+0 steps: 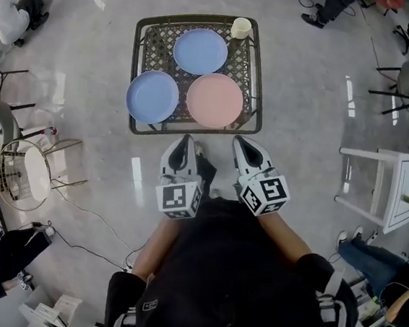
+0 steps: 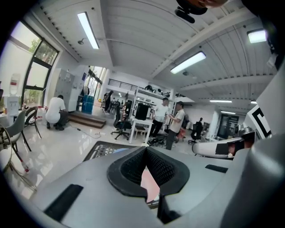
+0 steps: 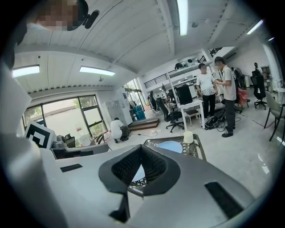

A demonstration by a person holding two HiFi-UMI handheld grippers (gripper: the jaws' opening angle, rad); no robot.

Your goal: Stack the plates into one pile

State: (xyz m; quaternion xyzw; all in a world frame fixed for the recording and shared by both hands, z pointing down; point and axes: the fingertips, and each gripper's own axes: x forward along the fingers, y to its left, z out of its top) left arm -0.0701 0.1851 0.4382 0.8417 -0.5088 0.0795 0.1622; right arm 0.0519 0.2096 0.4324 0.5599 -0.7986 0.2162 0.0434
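Fingers (image 2: 131, 169) of L gripper (image 1: 185, 142) shut, empty; R gripper (image 1: 242, 144) same. Both near the lattice surface (image 1: 146, 37). On it, unstacked: pink plate (image 1: 215, 100), near blue plate (image 1: 153, 96), far blue plate (image 1: 200, 50), cup (image 1: 240, 28) in corner. Wire chair (image 1: 25, 173) left, white cabinet (image 1: 394, 193) right. In gripper views, plates mostly hidden behind fingers.

The table (image 1: 136, 72) has a dark metal frame and an open metal lattice top. On it, the far blue plate (image 1: 200, 51), the left blue plate (image 1: 153, 96), the pink plate (image 1: 215, 100) and the cream cup (image 1: 240, 28) all look like smooth, matt plastic. The floor (image 1: 306, 97) is polished and glossy with bright glare, while the left gripper (image 1: 186, 138) and right gripper (image 1: 241, 140) have smooth matt grey plastic shells and black, finely ribbed pads (image 2: 133, 168).
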